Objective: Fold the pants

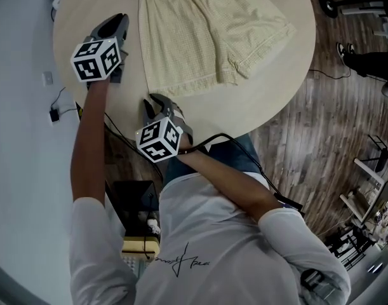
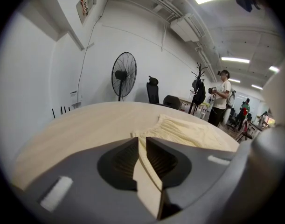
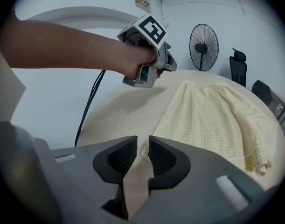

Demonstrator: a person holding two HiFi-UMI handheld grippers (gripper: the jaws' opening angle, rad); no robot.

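Pants point(image 1: 200, 37) lie spread flat and unfolded on the far half of the round surface point(image 1: 257, 107), and that surface is the biggest thing before us: a pale, wood-toned disc, smooth and matt, bare apart from the cloth. Next in size come the pants themselves, short-legged, pale yellow in a fine check weave; they are gathered into small pleats along the far edge, which we take for the waistband, with banded hems at the leg ends nearer us. We judge them light, thin and limp, likely to sag and crease wherever they are lifted, and apt to slide on so smooth a top; so we would take them at the two corners of the left edge, pinching both layers together at the near hem and at the waistband, and carry that side across. Smaller again, the left tongs point(image 2: 141, 140) hang over bare surface just beside the left edge, all but closed, with only a slit between them and nothing in it; the right tongs point(image 3: 142, 138) stand narrowly parted and empty, tips near the near-left corner, short of the cloth as far as we can tell; their pads point(image 3: 121, 157) are dark and ribbed.
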